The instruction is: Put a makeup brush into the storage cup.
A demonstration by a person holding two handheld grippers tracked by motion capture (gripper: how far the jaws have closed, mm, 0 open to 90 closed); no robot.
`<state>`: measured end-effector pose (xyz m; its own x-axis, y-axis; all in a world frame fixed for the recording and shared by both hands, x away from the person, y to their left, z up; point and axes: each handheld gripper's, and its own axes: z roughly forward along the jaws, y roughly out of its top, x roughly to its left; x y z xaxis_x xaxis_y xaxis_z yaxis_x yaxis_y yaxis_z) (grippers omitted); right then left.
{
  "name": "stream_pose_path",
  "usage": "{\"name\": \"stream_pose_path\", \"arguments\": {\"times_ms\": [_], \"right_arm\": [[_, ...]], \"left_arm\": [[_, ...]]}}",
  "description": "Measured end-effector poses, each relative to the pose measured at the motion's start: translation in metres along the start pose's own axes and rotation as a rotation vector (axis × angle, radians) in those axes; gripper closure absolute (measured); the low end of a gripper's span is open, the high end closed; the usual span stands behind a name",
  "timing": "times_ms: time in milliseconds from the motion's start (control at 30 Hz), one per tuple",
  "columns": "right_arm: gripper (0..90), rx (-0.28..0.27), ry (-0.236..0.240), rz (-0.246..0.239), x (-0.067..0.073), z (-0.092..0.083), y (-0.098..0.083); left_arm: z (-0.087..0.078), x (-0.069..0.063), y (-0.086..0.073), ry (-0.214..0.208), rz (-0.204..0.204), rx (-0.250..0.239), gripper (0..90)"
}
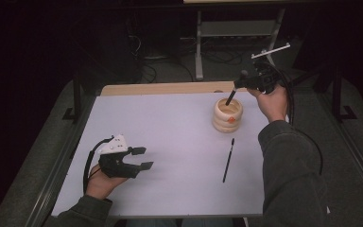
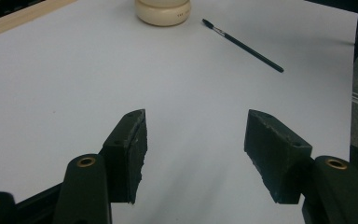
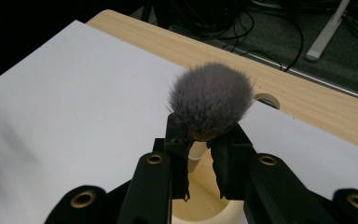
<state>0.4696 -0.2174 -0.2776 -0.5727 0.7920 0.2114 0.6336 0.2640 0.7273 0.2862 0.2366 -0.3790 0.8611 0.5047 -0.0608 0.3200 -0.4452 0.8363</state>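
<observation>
A pale wooden ringed cup (image 1: pixel 227 115) stands at the back right of the white mat. Over it my right gripper (image 1: pixel 239 85) is shut on a fluffy grey-headed makeup brush (image 3: pixel 210 100), gripping just under the bristles. The brush's dark handle (image 1: pixel 230 97) slants down into the cup's mouth (image 3: pixel 205 205). A thin black brush (image 1: pixel 228 160) lies flat on the mat in front of the cup, also in the left gripper view (image 2: pixel 242 44). My left gripper (image 1: pixel 142 158) rests low at the front left, open with nothing between its jaws (image 2: pixel 196 149), pointing toward the cup (image 2: pixel 163 11).
The white mat (image 1: pixel 170 142) covers a wooden table whose bare strip (image 1: pixel 170 88) runs along the far edge, with a round hole (image 3: pixel 266 100) in it. Beyond the table are a metal stand (image 1: pixel 198 47) and cables on a dark floor.
</observation>
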Motion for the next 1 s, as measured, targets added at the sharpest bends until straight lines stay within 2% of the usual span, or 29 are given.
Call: {"name": "stream_pose_path", "arguments": {"times_ms": [300,833,1000], "right_arm": [[75.8,0.018,0.004,0.010,-0.003,0.008,-0.012],[75.7,0.032,-0.004,-0.007,0.002,0.020,-0.028],[75.7,0.037,-0.001,0.004,0.001,0.025,-0.035]], "left_arm": [[0.001,0.000,0.000,0.004,-0.002,0.006,37.5],[0.002,0.000,0.000,-0.001,-0.005,0.007,37.1],[0.001,0.001,0.000,0.000,-0.005,0.003,37.2]]}}
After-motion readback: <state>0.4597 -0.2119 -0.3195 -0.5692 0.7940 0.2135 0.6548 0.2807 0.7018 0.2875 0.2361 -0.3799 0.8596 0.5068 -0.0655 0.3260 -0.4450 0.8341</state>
